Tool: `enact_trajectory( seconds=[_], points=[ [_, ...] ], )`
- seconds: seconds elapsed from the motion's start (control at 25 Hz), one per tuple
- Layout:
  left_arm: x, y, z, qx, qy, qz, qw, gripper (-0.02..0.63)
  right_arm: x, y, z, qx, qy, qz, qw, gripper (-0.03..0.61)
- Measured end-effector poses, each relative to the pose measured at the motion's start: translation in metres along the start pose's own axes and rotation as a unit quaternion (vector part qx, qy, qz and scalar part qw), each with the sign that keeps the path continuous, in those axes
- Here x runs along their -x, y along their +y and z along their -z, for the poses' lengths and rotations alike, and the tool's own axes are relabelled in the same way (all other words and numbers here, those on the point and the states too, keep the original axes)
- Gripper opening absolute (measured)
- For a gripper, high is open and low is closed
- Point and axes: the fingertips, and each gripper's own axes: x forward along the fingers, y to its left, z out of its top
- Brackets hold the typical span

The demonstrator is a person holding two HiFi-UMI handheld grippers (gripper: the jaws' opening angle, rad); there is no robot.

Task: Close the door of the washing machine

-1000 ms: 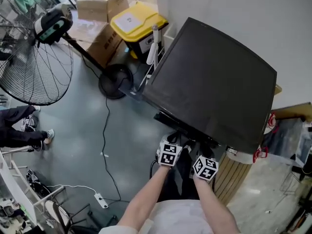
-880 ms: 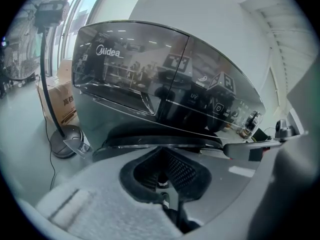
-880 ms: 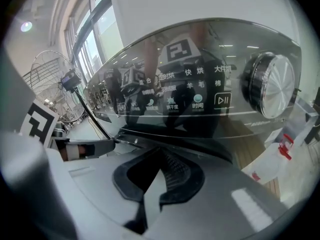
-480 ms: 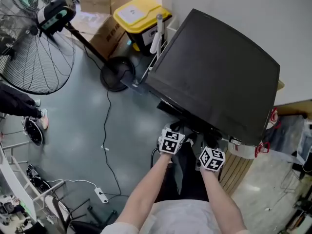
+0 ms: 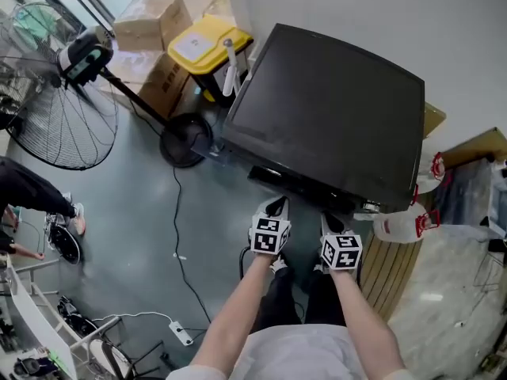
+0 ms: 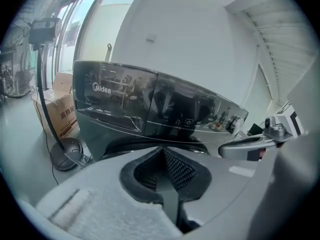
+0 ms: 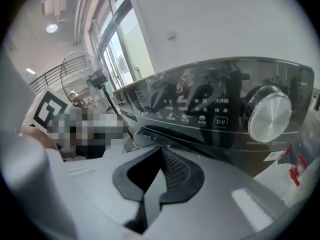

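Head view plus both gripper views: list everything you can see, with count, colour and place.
washing machine: one, black, centre, against the wall
control knob: one, silver, right end of the machine's panel
bin: one, yellow lid, left of the machine
cardboard boxes: at least two, brown, beside the bin
standing fan: one, black, far left
power strip: one, white, floor, lower left
container: one, white, right of the machine
left gripper: grey, jaws together, empty
right gripper: grey, jaws together, empty
forearms: two, bare, bottom centre
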Motion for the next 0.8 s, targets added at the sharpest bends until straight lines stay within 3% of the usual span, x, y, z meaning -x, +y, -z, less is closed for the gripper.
enact_trajectory(
  seconds=[0.44,0.8],
  points=[
    [0.09,-0.055,0.009,0.01,-0.043,-0.045,0.998,-0.002,0.068,0.039,-0.007,0.084,-0.03,-0.077,0.993,0.003],
    [0.145,-0.095,0.007,0.007,-0.081,-0.078,0.9936,-0.002,0.124,0.054,-0.004,0.101,-0.058,-0.12,0.986,0.002]
  ],
)
